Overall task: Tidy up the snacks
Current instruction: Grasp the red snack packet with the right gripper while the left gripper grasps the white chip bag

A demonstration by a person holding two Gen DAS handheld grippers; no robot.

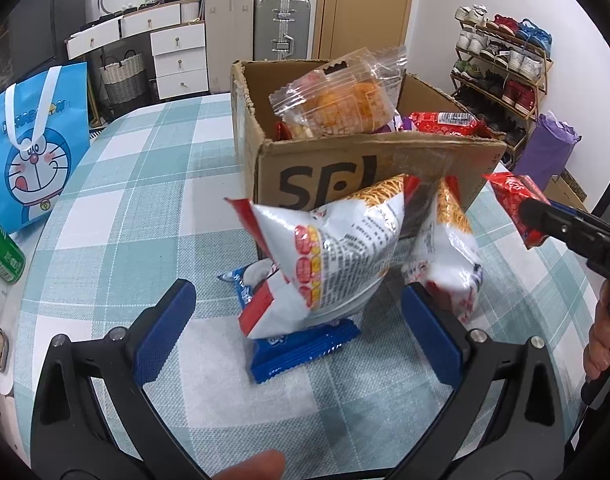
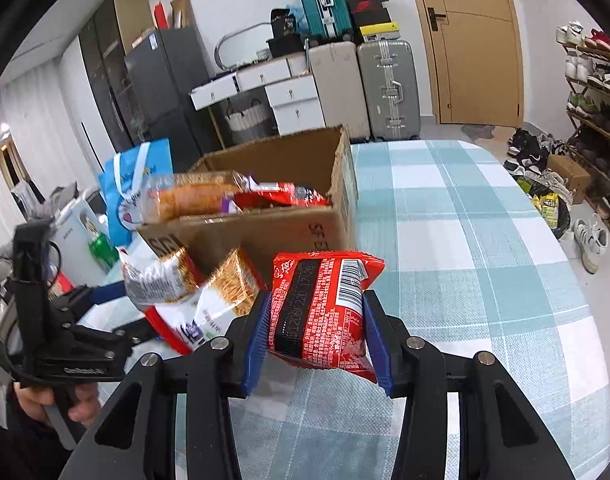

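Note:
My right gripper [image 2: 317, 332] is shut on a red snack packet [image 2: 325, 312], held above the checked tablecloth; in the left wrist view the same red packet [image 1: 513, 200] shows at the right edge. A cardboard box [image 1: 345, 168] stands behind, with a clear bread bag [image 1: 341, 96] and a red packet [image 1: 441, 122] inside. Two white noodle-snack bags [image 1: 345, 248] [image 1: 449, 256] lean against its front. A blue packet [image 1: 301, 344] lies flat under them. My left gripper [image 1: 297, 336] is open, its pads either side of the white bag and blue packet without pressing them.
A blue cartoon gift bag [image 1: 33, 144] and a green can [image 1: 1, 252] stand at the table's left edge. The checked tablecloth [image 2: 465, 240] stretches right of the box to a rounded edge. Suitcases, drawers and a shoe rack [image 1: 501, 68] line the room behind.

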